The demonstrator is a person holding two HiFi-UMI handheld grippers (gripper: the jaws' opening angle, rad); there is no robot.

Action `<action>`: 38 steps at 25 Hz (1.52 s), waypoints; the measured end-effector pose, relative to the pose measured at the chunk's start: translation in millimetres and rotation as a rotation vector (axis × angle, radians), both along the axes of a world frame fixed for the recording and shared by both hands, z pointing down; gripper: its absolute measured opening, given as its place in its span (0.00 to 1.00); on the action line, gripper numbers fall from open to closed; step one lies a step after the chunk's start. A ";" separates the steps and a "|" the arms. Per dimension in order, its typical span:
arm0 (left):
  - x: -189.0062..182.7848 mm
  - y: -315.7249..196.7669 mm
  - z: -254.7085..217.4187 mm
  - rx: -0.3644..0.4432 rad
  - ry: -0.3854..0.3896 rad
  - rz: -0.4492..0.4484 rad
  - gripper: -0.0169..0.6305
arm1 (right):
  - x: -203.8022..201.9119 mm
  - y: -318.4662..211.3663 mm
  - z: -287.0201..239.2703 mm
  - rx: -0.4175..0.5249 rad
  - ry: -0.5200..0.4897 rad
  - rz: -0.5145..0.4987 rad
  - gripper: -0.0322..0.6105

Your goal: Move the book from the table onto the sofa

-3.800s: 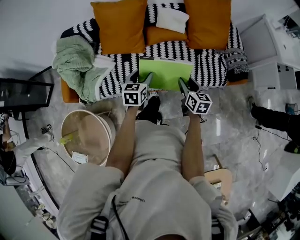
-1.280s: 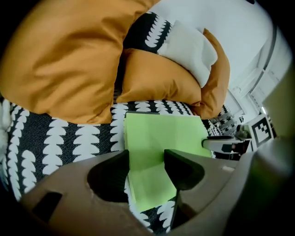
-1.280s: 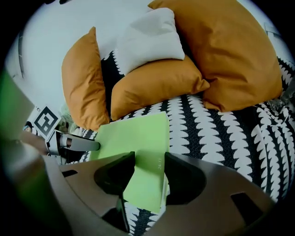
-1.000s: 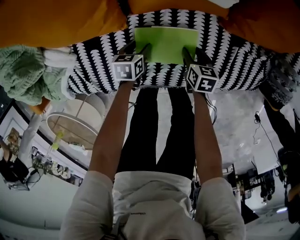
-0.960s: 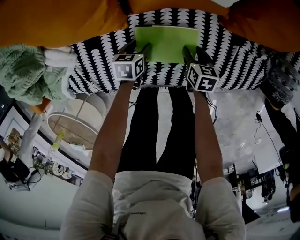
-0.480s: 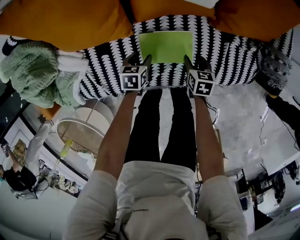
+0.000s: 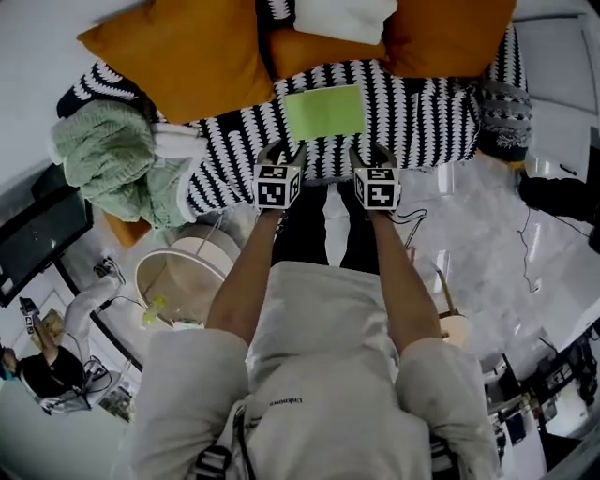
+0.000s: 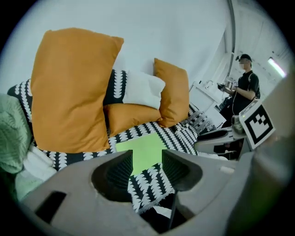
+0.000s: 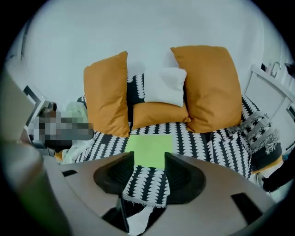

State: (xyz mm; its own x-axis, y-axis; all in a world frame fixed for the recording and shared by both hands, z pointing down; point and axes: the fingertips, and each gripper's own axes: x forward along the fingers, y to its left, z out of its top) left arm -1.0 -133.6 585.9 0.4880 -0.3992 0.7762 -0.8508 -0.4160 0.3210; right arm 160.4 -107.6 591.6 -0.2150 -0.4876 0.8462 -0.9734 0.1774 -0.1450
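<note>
Green book (image 7: 324, 112) flat on the black-and-white seat of the sofa (image 7: 422, 112), out in the open. Right behind the book, a small orange pillow (image 7: 309, 52), with a white pillow (image 7: 342, 14) further back. To the book's left in the head view, a big orange pillow (image 7: 183, 61); to its right, a second big orange pillow (image 7: 450, 33). Far left of the book, a fluffy green blanket (image 7: 108, 159) bunched up at the sofa's end; far right of the book, a grey knitted throw (image 7: 502, 117). Left gripper (image 7: 281, 152) just in front of the book, not touching it, jaws apart though just now closing a little, only air between them. Right gripper (image 7: 370, 155) also in front of the book and clear of it, jaws spread wide, holding nothing. Only bare seat cover between the jaws and the book. Round pale table (image 7: 202, 242) on the floor, well away from the book, down to its left
</note>
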 end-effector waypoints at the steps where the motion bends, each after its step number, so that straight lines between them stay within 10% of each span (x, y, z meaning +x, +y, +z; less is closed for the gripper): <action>1: 0.2 4.2 -11.1 0.012 0.000 -0.001 0.34 | -1.0 2.3 -11.8 0.023 -0.006 0.014 0.35; 25: 67.0 186.5 -207.2 0.396 0.198 -0.218 0.26 | 20.4 153.3 -182.9 0.416 -0.169 -0.101 0.31; 38: 61.6 227.3 -205.6 0.400 0.105 -0.249 0.07 | 9.4 184.8 -199.3 0.464 -0.207 -0.134 0.15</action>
